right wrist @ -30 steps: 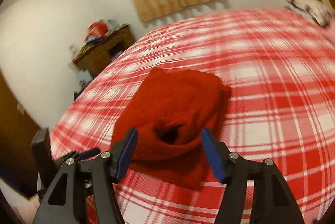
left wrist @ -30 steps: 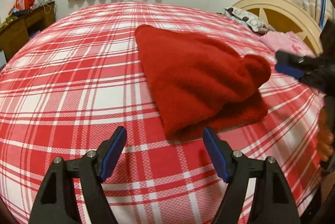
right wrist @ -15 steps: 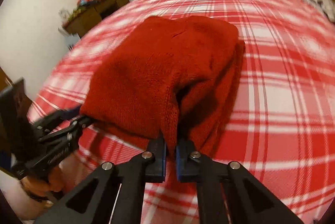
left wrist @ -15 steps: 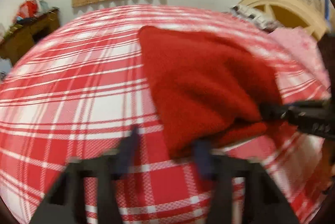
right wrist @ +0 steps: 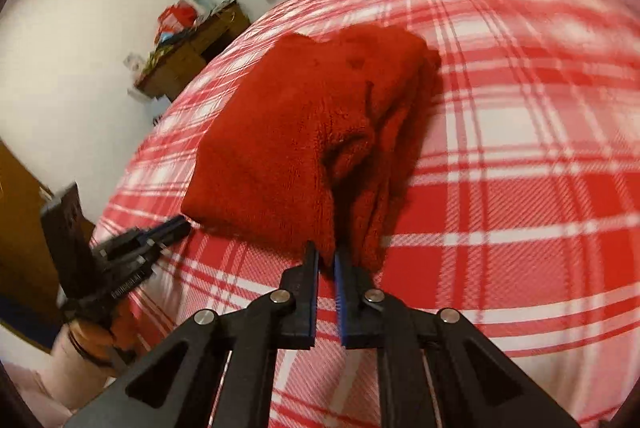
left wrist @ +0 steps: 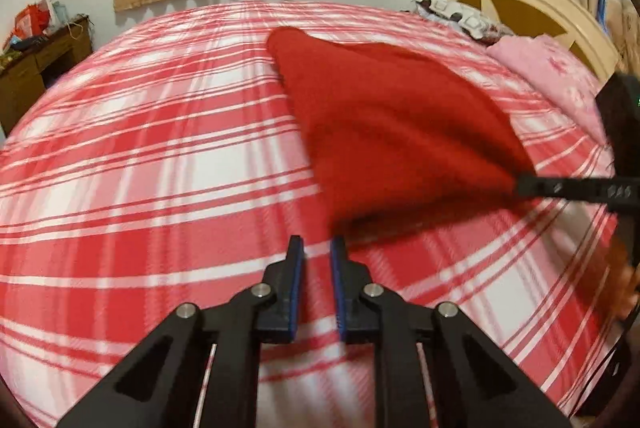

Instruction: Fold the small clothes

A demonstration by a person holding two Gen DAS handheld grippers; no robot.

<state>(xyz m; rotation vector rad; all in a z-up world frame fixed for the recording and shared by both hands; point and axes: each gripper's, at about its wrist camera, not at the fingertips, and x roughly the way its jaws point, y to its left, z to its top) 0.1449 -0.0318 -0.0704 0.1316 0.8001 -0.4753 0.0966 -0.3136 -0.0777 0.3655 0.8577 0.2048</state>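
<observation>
Motion blur softens the red garment on the bed. The right claw pinches its near edge; the left claw, nearly clenched, holds nothing visible.

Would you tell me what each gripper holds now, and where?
Right gripper pinches the red garment at its near edge. Left gripper is nearly closed beside the garment's corner, apparently holding nothing.

Pale lettering on left claw body, too blurred to read; no other text
</observation>
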